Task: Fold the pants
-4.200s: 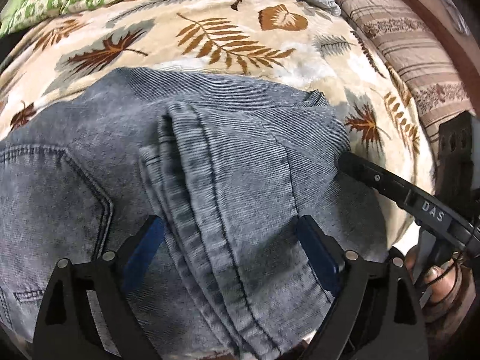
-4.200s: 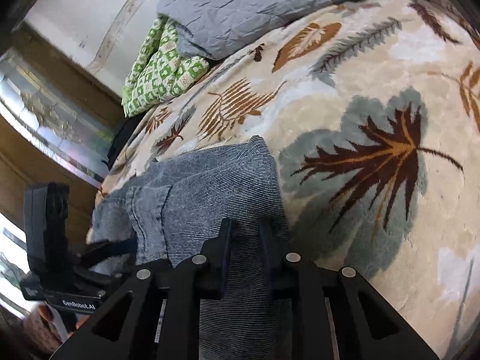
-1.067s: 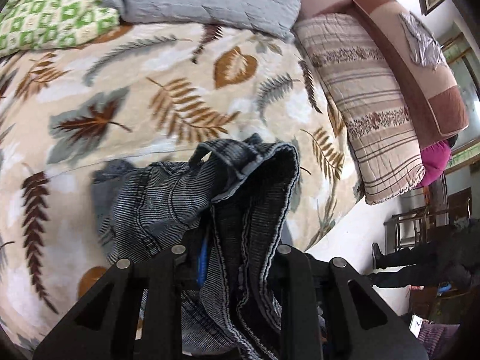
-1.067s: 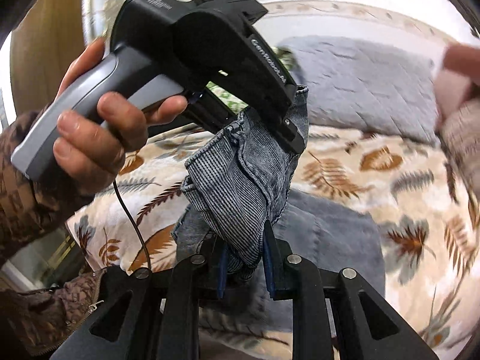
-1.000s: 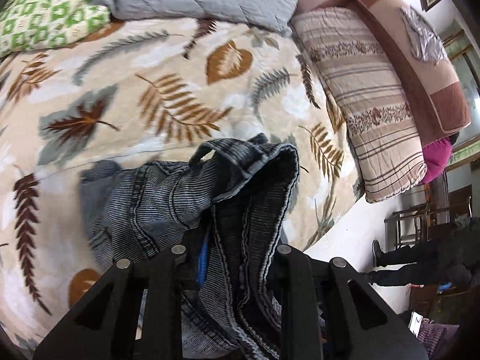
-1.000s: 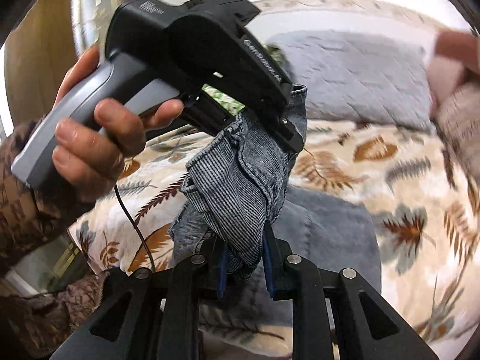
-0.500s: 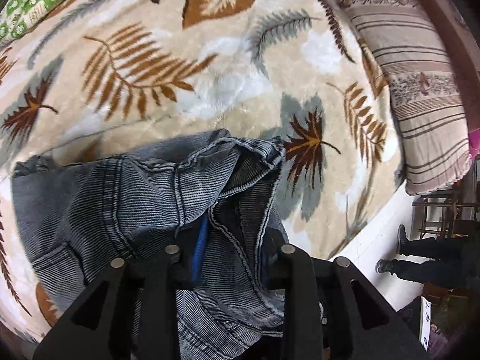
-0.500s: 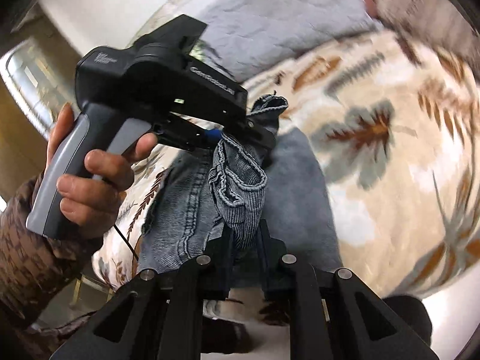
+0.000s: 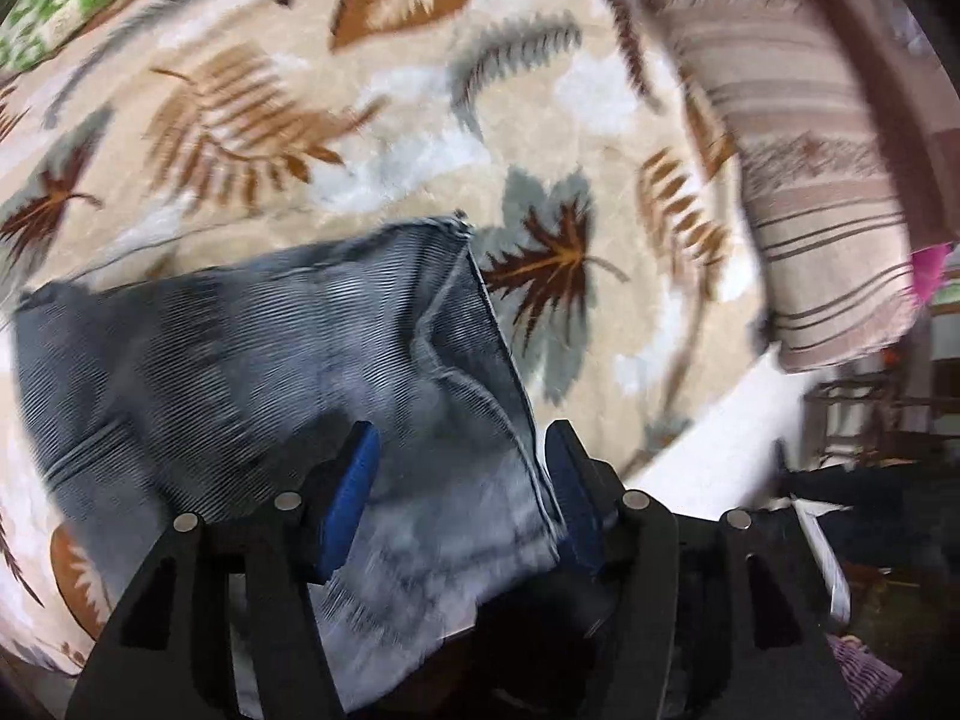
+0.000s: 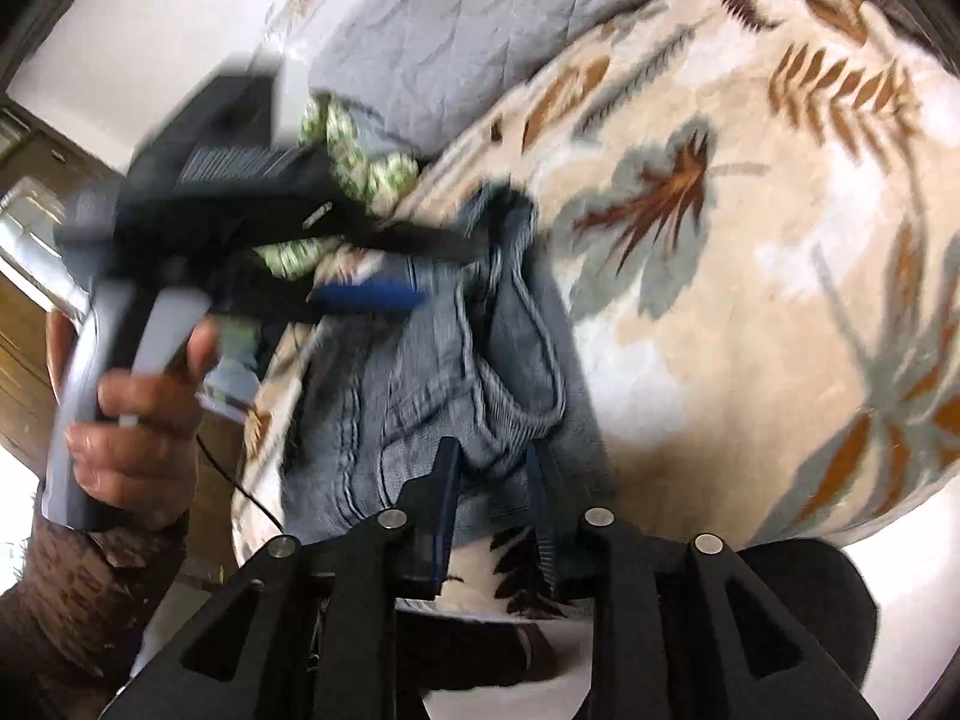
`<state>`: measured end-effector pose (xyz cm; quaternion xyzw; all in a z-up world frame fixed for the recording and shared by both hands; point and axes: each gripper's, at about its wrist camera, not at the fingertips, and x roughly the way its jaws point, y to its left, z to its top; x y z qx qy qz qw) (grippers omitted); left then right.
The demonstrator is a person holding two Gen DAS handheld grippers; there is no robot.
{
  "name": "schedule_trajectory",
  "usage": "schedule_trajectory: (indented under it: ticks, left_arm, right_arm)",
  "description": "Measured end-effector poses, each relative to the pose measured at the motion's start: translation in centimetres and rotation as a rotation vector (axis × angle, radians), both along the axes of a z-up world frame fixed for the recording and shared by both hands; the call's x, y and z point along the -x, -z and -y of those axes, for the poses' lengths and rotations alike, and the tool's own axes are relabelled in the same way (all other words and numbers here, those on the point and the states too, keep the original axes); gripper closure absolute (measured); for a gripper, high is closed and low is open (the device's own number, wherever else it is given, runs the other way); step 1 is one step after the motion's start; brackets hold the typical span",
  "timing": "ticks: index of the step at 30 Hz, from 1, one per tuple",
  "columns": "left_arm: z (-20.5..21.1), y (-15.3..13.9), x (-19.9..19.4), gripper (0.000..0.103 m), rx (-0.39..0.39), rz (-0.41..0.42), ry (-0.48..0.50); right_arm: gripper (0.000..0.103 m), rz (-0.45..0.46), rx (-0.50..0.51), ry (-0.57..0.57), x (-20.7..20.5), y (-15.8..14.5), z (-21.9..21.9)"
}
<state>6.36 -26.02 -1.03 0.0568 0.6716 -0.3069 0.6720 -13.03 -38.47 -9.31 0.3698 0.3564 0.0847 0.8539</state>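
On the bed point(image 9: 420, 138): one pair of pants point(image 9: 288, 372); two grippers, left point(image 9: 459, 474) and right point(image 10: 495, 474), jaws released.

Both wrist views close, angled down; share pants point(image 9: 288, 360) on leaf-print blanket point(image 9: 420, 120).

The right gripper point(image 10: 495, 468) stands parted over the jeans point(image 10: 444, 372), which lie bunched on the leaf blanket point(image 10: 750, 300). The left gripper point(image 10: 432, 273) (blurred, blue pad showing) gapes above the denim, held by a hand point(image 10: 138, 420). A grey pillow point(image 10: 468, 30) lies beyond.
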Motion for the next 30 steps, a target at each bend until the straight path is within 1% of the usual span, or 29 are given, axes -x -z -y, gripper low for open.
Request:
schedule_trajectory:
  ticks: [1,2,3,4,6,8,9,10,12,15,16,17,18,19,21,24,26,27,30]
  left_arm:
    - [-1.6,-1.2,-0.2,0.046,0.035,0.017,-0.017]
    - [-3.0,-2.1,-0.4,0.044,0.058,0.035,-0.038]
    - [-4.8,-2.9,-0.6,0.038,0.076,0.058,-0.067]
    - [-6.7,-3.5,-0.9,0.036,0.087,0.083,-0.103]
    - [-10.8,-3.7,-1.5,0.034,0.091,0.117,-0.181]
    - [-13.7,-2.7,-1.8,0.034,0.092,0.090,-0.241]
    - [-15.2,-2.0,-1.9,0.034,0.104,0.063,-0.273]
    - [-16.5,-1.1,-2.0,0.034,0.115,0.035,-0.304]
    - [-17.8,0.2,-1.6,0.034,0.137,-0.002,-0.339]
    - [-18.6,1.7,-1.1,0.034,0.170,-0.039,-0.361]
    - [-18.3,2.3,-1.1,0.034,0.182,-0.059,-0.366]
    - [-18.1,2.8,-1.1,0.034,0.189,-0.076,-0.368]
    - [-17.8,3.3,-1.2,0.034,0.185,-0.084,-0.370]
    - [-17.5,3.4,-1.2,0.035,0.179,-0.085,-0.367]
    - [-17.2,3.2,-1.0,0.035,0.190,-0.079,-0.367]
    - [-17.5,2.9,-0.8,0.035,0.206,-0.052,-0.364]
    - [-17.7,3.5,-0.9,0.035,0.186,-0.045,-0.374]
    - [-17.6,4.0,-0.9,0.035,0.176,-0.053,-0.374]
    - [-17.5,5.6,-0.9,0.034,0.152,-0.072,-0.381]
  right_arm:
    - [0.069,0.017,-0.003,0.019,0.3,-0.4,0.6]
    - [0.066,0.031,-0.006,0.037,0.4,-0.9,1.3]
    - [0.060,0.041,-0.007,0.055,0.2,-1.4,2.1]
    - [0.057,0.046,-0.005,0.067,-0.2,-1.7,2.6]
    - [0.057,0.055,-0.011,0.053,-1.7,-2.5,3.0]
    - [0.056,0.067,-0.007,0.022,-3.6,-3.1,2.8]
    - [0.056,0.070,-0.011,-0.025,-5.2,-3.2,2.4]
    - [0.056,0.065,-0.006,-0.041,-6.3,-3.4,2.2]
    - [0.056,0.036,0.026,-0.084,-8.8,-3.1,1.2]
    - [0.056,-0.028,0.086,-0.099,-11.2,-1.8,0.1]
    - [0.057,-0.046,0.090,-0.101,-11.8,-1.3,-0.2]
    - [0.062,-0.063,0.080,-0.125,-12.4,-0.8,-0.4]
    - [0.083,-0.083,0.090,-0.153,-12.9,-0.3,-0.9]
    - [0.091,-0.096,0.121,-0.168,-13.2,-0.2,-1.4]
    - [0.095,-0.081,0.151,-0.191,-13.1,-0.9,-1.7]
    - [0.096,-0.035,0.145,-0.186,-12.2,-2.4,-0.7]
    - [0.096,-0.057,0.154,-0.184,-12.4,-1.9,0.0]
    - [0.096,-0.080,0.156,-0.177,-12.5,-1.1,0.4]
    - [0.096,-0.094,0.105,-0.165,-12.3,0.4,1.1]
